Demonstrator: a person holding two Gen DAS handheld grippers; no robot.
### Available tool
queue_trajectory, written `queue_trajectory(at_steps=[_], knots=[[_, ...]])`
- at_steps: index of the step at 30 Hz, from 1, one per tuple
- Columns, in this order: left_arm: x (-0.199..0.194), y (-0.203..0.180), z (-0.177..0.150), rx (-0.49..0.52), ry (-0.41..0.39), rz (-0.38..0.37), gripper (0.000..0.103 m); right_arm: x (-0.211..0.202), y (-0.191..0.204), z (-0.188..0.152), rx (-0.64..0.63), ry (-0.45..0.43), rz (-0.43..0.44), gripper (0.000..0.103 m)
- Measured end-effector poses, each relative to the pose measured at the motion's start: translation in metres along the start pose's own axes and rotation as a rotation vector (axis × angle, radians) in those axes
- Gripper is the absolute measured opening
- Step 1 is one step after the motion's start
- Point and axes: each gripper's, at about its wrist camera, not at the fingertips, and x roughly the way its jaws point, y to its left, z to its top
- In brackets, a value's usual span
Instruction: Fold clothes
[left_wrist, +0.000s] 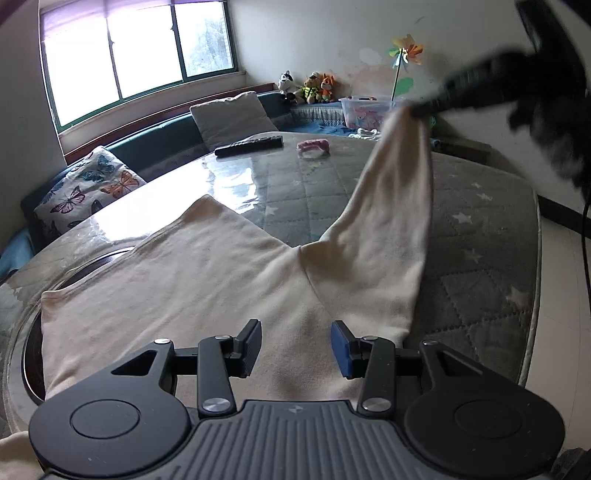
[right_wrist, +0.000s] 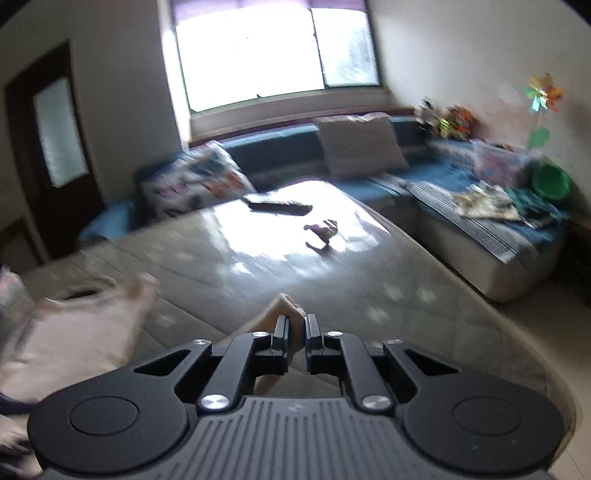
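The desk (left_wrist: 480, 258) under its quilted grey cover carries the whole job, and most of that job is still ahead of me. My cream garment (left_wrist: 184, 280) lies spread nearly flat across the near part of the desk, its body unfolded, with no crease or doubled layer that I can see. Only one sleeve (left_wrist: 391, 206) is off the surface, rising in a taut slope toward the upper right. My right fingers (right_wrist: 295, 328) are clamped tight on the end of that sleeve, a bit of cream cloth pinched between them. My left fingers (left_wrist: 296, 349) hover partly open over the garment's near edge, gripping nothing. I judge this to be the first fold just begun: the sleeve has yet to be laid across the body, and the other side and the final halving remain.
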Motion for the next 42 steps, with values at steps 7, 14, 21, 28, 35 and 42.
queue_trajectory(at_steps=[7,14,21,28,35,42], knots=[[-0.035,0.033,-0.011,-0.058,-0.045,0.078,0.045,-0.039,0.088,0.043,-0.145,-0.089,0.255,0.007],[-0.062,0.071,-0.041,-0.182,-0.023,0.179,0.045,-0.033,0.192,0.037,-0.320,-0.048,0.505,0.007],[-0.077,0.081,-0.063,-0.238,0.005,0.216,0.046,-0.012,0.255,0.005,-0.399,0.075,0.648,0.015],[-0.094,0.085,-0.069,-0.258,-0.016,0.240,0.046,-0.001,0.223,-0.007,-0.463,0.164,0.539,0.016],[-0.090,0.087,-0.056,-0.248,-0.034,0.224,0.044,0.040,0.189,-0.060,-0.491,0.356,0.445,0.016],[-0.068,0.086,-0.048,-0.237,-0.014,0.183,0.041,0.037,0.172,-0.069,-0.468,0.341,0.421,0.016]])
